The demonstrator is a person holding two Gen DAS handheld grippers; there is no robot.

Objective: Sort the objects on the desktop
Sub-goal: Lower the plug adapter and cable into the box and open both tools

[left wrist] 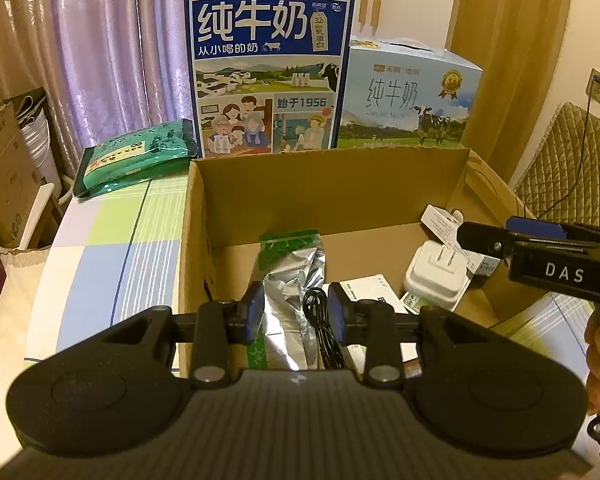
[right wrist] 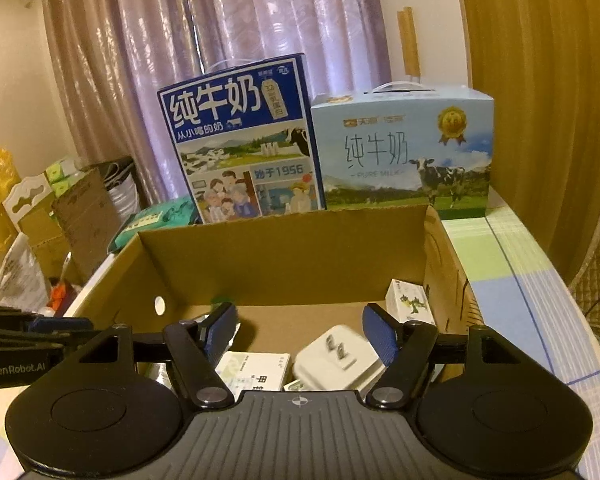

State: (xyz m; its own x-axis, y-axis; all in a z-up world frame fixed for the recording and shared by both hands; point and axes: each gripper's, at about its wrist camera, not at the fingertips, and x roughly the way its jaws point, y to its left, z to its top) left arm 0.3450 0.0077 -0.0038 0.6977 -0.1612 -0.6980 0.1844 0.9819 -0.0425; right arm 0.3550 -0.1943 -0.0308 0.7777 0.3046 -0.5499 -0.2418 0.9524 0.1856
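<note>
Left wrist view suggests sorting is well along: cardboard box (left wrist: 328, 192) already holds foil pouch (left wrist: 288, 300), black cable (left wrist: 320, 320) and white charger (left wrist: 436, 276) at 3 o'clock, both grippers' jaws spread, empty, above it, green packet (left wrist: 136, 156) left on the bench (left wrist: 112, 252).

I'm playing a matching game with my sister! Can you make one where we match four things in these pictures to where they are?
Things:
1. white plug
2. black cable
3. green packet
4. dark blue milk carton

Places:
A. standing upright behind the cardboard box
B. lying on the checked tablecloth, left of the box
C. in the box, right side, prongs pointing up
D. in the box, beside the silver foil bag

Right pairs: 1-C, 2-D, 3-B, 4-A
</note>
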